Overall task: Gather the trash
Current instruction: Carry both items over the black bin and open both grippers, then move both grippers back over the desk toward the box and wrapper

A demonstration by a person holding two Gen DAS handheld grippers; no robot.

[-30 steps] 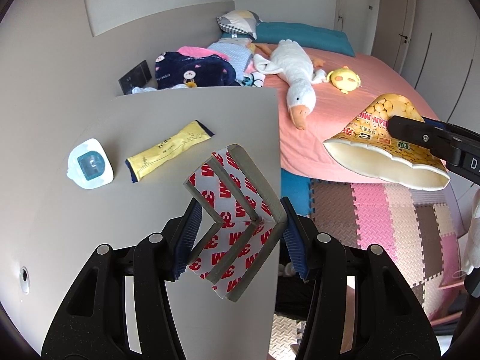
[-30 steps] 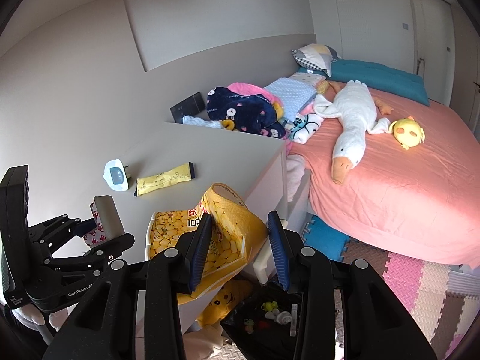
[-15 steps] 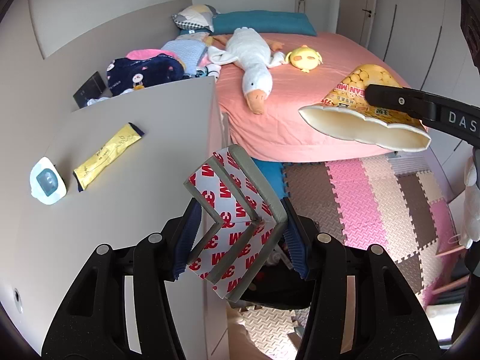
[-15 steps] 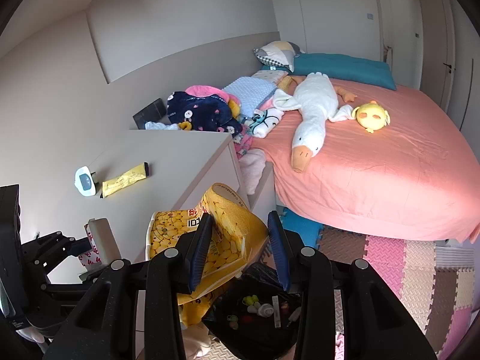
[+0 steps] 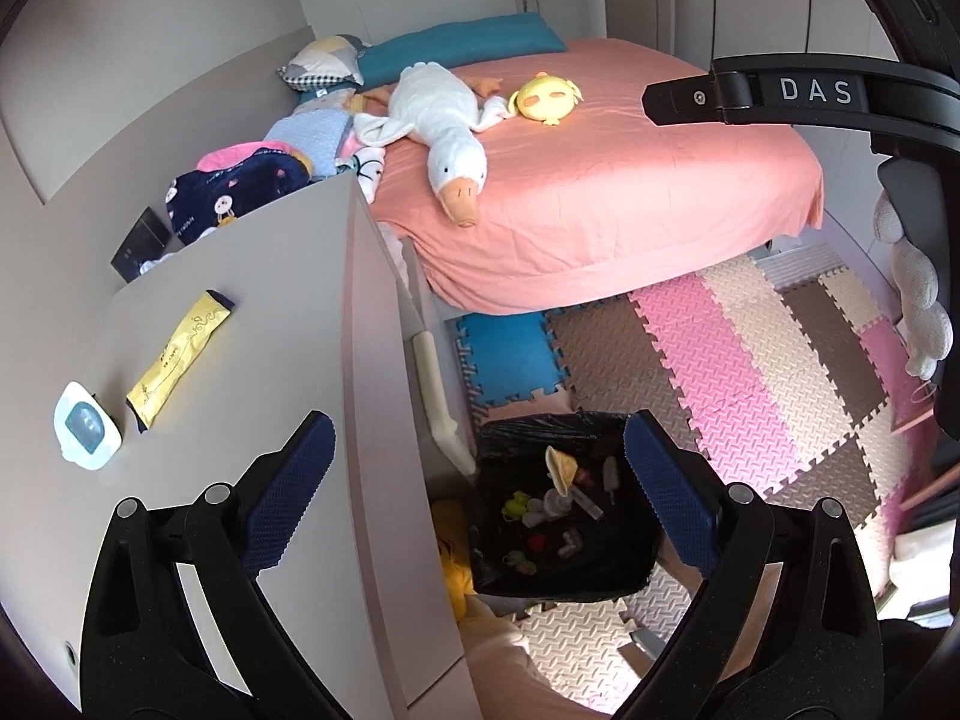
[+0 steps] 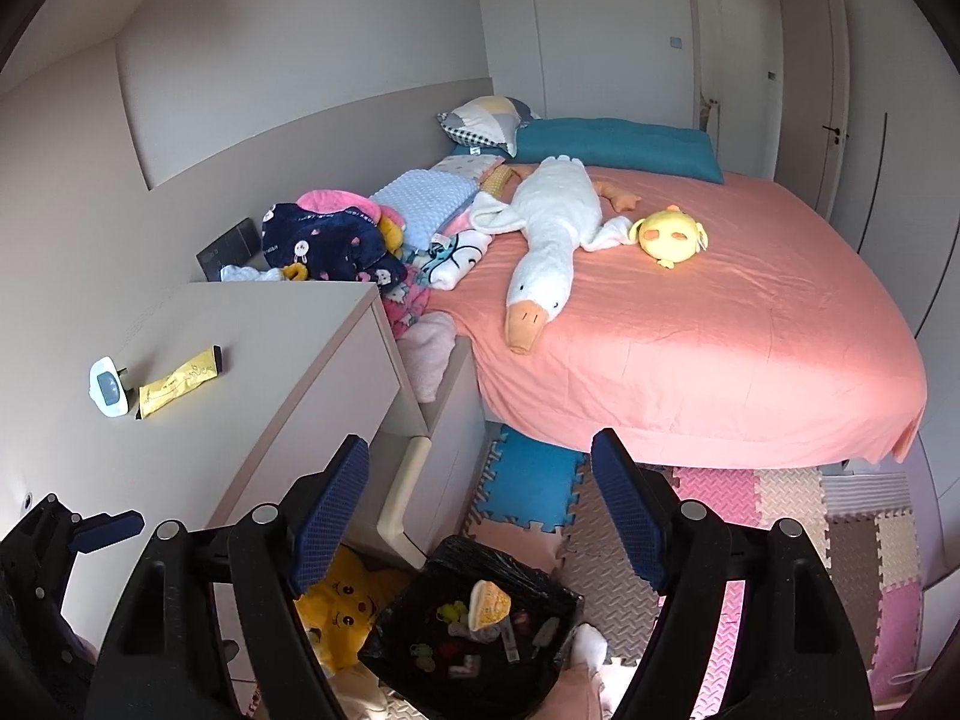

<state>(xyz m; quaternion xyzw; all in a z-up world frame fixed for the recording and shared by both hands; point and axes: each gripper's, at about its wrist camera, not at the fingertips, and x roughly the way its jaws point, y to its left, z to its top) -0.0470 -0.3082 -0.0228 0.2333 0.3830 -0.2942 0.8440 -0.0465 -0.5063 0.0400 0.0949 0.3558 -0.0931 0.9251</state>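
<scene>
Floor-level trash bin sits below both just-opened, empty tongs.

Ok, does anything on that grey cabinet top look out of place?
Yes: a yellow foil sachet and a white-and-blue blister pack lie on the grey cabinet top, apart from the litter in the black-lined bin.

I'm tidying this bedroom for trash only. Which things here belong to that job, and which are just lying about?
Trash job:
trash bin
yellow snack bag in the bin
yellow sachet
white blister pack

Lying about:
goose plush
chick plush
clothes pile
</scene>
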